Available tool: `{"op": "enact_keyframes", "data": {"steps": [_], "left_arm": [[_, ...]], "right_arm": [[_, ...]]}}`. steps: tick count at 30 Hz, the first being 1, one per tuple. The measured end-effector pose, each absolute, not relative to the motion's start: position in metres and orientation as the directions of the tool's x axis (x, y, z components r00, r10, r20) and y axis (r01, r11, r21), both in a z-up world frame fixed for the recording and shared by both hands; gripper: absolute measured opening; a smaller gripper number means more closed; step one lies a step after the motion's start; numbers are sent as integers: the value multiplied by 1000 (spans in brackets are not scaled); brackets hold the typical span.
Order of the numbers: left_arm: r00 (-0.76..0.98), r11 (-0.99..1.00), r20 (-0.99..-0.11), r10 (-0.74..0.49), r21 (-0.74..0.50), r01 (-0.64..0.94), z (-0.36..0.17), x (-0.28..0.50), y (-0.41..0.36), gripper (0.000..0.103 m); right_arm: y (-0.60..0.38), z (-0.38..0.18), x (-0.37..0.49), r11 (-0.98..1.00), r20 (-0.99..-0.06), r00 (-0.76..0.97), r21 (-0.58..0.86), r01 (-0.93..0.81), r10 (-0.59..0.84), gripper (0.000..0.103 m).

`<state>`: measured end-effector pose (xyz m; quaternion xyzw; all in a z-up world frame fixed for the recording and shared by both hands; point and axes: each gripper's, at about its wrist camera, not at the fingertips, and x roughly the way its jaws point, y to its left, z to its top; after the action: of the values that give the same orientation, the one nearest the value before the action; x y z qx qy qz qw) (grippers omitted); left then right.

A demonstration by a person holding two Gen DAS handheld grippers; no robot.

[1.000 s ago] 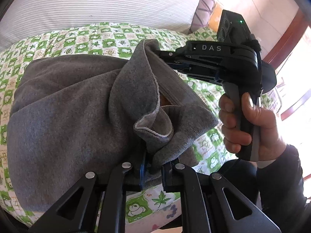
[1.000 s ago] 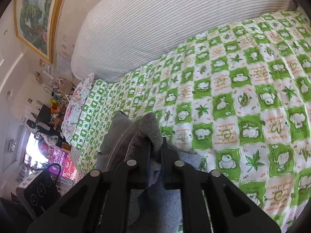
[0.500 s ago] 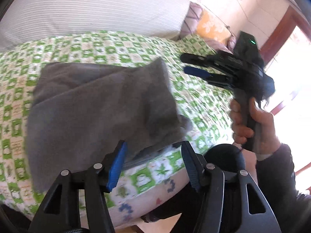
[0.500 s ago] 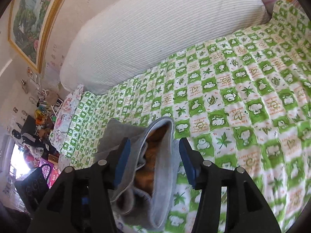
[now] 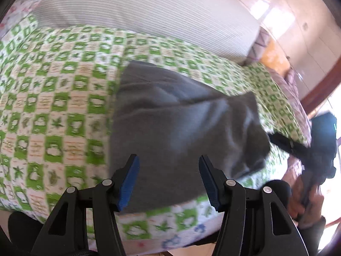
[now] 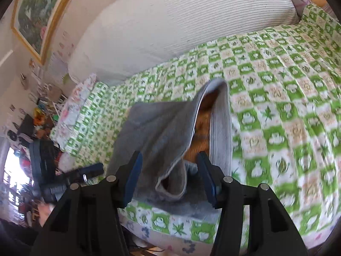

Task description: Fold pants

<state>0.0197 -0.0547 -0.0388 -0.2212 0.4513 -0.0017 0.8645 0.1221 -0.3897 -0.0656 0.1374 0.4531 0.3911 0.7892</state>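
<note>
From the left wrist, the left claw has just opened wide and holds nothing. The grey pants lie folded on the green checked bed.

From the right wrist, the right claw has opened too, empty, above the pants.

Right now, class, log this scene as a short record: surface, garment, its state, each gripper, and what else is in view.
surface: bed sheet, green and white checks
garment: grey pants, lying near the sheet's front edge
state: folded into a compact stack; one end gapes, showing an orange lining
left gripper: open, nothing pressed between its pads
right gripper: open, pads either side of the pants' gaping end, not pressing
behind: striped white bolster along the wall; framed picture above
</note>
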Motion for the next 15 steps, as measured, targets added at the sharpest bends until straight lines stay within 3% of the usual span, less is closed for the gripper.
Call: {"op": "enact_keyframes", "data": {"steps": [5,15], "left_arm": [[577,901,-794,-193,-376,-216,-40,32,-33,60],[537,953,-823,-185,-285,-108,-48,25,-55,64]], "right_arm": [[-378,-71,106,701,-645,317,508,-501,695,55],[-364,-76,95,750,-690,365,400,-528,625,55]]}}
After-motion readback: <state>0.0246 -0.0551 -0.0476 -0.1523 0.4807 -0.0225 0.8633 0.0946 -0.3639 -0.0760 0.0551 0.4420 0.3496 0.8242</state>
